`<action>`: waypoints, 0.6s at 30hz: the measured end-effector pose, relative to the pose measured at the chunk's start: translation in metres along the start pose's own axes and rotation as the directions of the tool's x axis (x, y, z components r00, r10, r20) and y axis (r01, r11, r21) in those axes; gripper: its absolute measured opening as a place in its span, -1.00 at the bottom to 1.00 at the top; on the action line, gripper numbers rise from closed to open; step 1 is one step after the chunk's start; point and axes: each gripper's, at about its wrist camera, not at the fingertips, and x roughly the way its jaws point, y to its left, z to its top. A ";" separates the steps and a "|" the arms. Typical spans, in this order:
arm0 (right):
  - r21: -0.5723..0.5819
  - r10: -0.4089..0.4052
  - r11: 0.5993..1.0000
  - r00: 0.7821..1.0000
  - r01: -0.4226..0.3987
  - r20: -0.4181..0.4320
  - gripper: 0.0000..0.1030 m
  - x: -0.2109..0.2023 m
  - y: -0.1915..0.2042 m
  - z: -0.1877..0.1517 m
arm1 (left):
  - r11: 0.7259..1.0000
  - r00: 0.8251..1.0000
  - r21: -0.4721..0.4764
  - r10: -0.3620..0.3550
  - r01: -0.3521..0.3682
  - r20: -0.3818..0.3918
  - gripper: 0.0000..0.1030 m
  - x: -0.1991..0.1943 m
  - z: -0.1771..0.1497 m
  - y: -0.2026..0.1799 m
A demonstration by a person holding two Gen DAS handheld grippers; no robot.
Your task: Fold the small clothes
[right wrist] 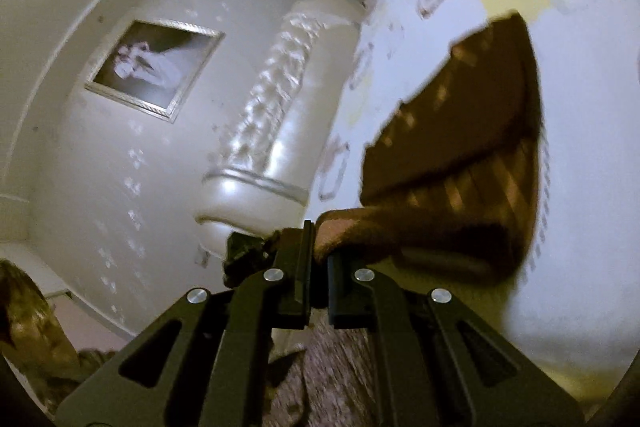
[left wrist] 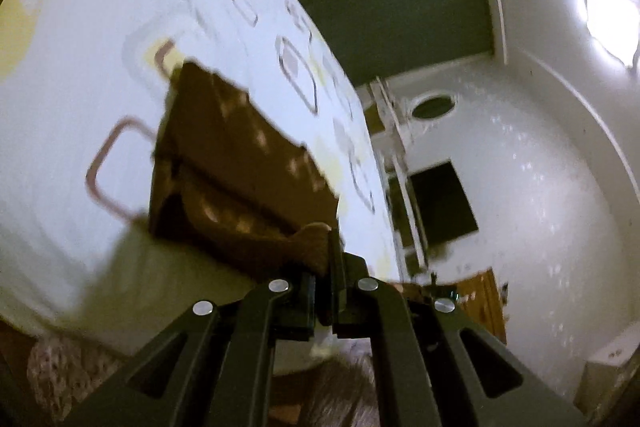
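1. Left wrist view: left gripper [left wrist: 330, 251] with fingers pressed nearly together, pinching a corner of brown garment [left wrist: 240, 163].
2. Garment lifted at that corner, rest draped over white patterned bedsheet [left wrist: 80, 67]; image blurred.
3. Right wrist view: right gripper [right wrist: 318, 247] pinching another brown edge, fingers close together around the fabric.
4. Same brown garment [right wrist: 460, 147] spread on bedsheet [right wrist: 580, 187], upper right of gripper.
5. Framed picture [right wrist: 154, 67] on white wall, left side.
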 end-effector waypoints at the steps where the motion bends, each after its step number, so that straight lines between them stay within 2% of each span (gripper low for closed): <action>1: 0.000 0.007 1.000 1.000 -0.007 0.018 -0.91 0.001 0.000 0.009 | 1.000 1.000 -0.016 0.000 0.000 0.014 -0.91 0.003 0.011 0.000; 6: 0.042 0.015 0.999 0.995 -0.019 0.098 -0.91 0.013 -0.017 0.055 | 0.993 0.997 -0.105 0.051 -0.044 0.059 -0.91 0.033 0.058 0.010; 12: 0.114 -0.026 0.993 0.991 0.012 0.128 -0.91 0.043 -0.055 0.100 | 0.973 0.986 -0.173 0.163 -0.154 0.040 -0.91 0.080 0.099 0.038; 18: 0.184 -0.069 0.982 0.988 0.042 0.141 -0.91 0.064 -0.095 0.134 | 0.945 0.971 -0.236 0.238 -0.228 0.012 -0.91 0.124 0.132 0.070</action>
